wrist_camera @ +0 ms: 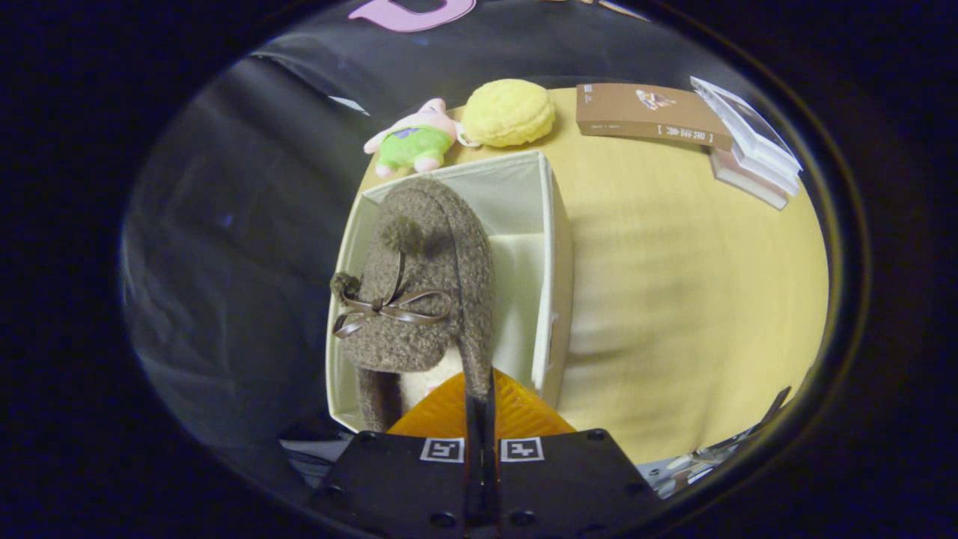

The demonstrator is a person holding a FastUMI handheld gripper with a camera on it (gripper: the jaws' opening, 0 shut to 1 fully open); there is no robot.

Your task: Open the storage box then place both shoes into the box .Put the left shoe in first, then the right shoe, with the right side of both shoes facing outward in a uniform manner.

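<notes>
While the storage box [550, 247] stood open on the yellow table [673, 299], one brown fleece shoe [426, 284] with a bow and pompoms hung over its interior, heel edge pinched in the gripper [479, 397], whose fingers were nearly closed with only the thin shoe wall between them. Item held: one shoe, toe pointing away from the fingers, upper turned toward the camera, body above the box's near-left portion; whether it touched the box floor could not be told. Whether it was the left or the right shoe could not be told either. Pale lining showed in the part of the box not covered by the shoe; no other shoe was seen there, though much of the inside lay hidden. Beyond the box: a pink and green plush toy [412, 138] and a yellow round cushion [509, 112], both just past its far wall. Well to the box's far right: a brown book [647, 112] and a stack of books [748, 150]. Progress, as judged: box opened, one shoe mid-placement; release and the other shoe apparently remained.
</notes>
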